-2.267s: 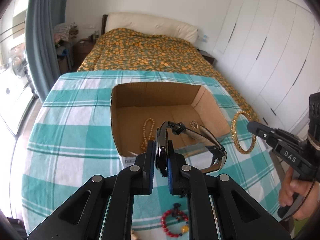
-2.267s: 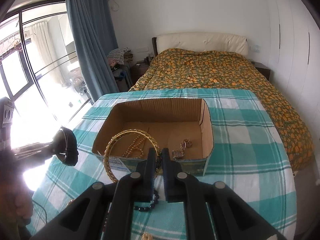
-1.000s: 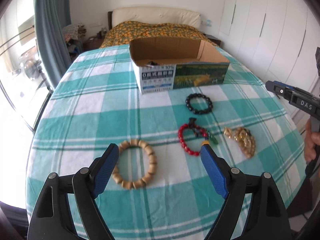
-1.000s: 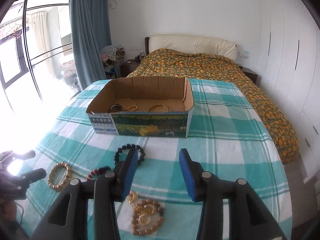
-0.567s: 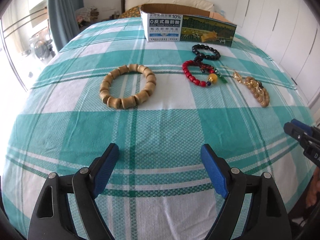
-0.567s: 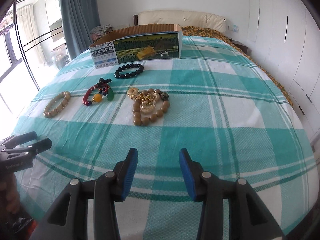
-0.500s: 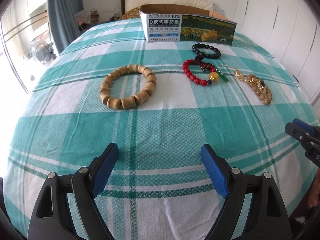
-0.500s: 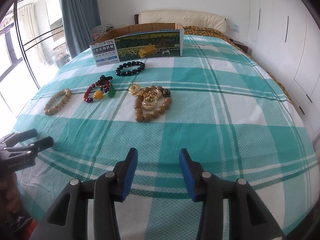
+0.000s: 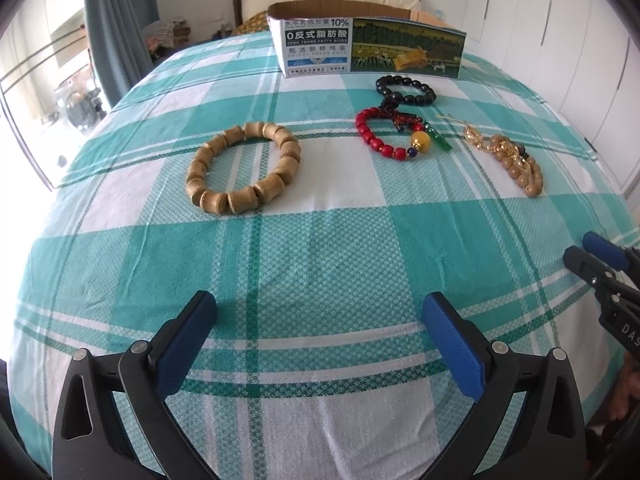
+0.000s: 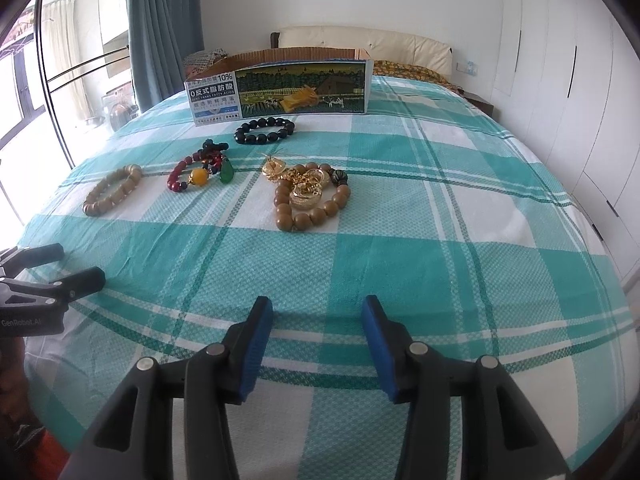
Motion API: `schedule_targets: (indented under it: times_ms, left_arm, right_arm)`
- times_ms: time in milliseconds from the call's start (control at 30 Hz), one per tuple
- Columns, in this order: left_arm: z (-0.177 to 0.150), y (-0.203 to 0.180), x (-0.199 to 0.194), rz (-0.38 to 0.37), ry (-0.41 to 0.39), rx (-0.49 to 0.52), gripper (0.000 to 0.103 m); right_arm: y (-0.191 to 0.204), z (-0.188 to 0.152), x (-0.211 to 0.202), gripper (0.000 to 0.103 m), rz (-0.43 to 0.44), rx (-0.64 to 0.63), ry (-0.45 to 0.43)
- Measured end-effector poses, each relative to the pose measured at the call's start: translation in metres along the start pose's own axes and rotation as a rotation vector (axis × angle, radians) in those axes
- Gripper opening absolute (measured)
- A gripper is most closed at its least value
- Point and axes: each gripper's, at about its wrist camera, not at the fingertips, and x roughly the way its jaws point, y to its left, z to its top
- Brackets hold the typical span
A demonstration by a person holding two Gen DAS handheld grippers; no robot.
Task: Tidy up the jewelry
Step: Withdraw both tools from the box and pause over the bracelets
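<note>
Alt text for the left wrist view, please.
The left gripper, empty with jaws opening wide, hovers over a teal checked tablecloth. Beyond it lie a wooden bead bracelet, a red bead bracelet, a black bead bracelet and a tan-and-gold bracelet, before a cardboard box.

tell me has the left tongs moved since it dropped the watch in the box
Yes. The left tongs pulled back and down from the box, now far behind the bracelets; its jaws are opening, empty.

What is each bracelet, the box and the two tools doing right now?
Wooden bracelet: flat on cloth, free.
Red bracelet: flat, free.
Black bracelet: flat, near box.
Gold bead pile: heaped, free.
Box: upright, top open.
Left tool: empty, jaws opening.
Right tool: empty, jaws opening.
</note>
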Motion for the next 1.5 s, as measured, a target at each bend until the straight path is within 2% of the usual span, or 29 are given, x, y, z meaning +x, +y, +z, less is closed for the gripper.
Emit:
schedule_targets:
  times_ms: [867,1000,1167,1333,1500]
  left_arm:
    - [0.0,0.002,0.0,-0.006,-0.002,-0.007,0.102]
    - [0.003,0.014,-0.011,-0.005,-0.052,-0.06,0.102]
    - [0.028,0.046,-0.029,0.014,-0.154,-0.158,0.102]
    - [0.055,0.087,-0.005,0.047,-0.122,-0.301,0.102]
    - [0.066,0.094,0.034,0.083,-0.019,-0.265,0.101]
  right_arm:
    - [0.0,0.0,0.001,0.049,-0.003,0.002,-0.004]
    - [0.0,0.0,0.001,0.049,-0.004,0.002,-0.005]
    - [0.0,0.0,0.001,0.049,-0.004,0.0,-0.004]
    - [0.0,0.0,0.001,0.049,-0.004,0.0,-0.004]
    - [-0.001,0.002,0.002,0.049,0.004,0.0,0.005]
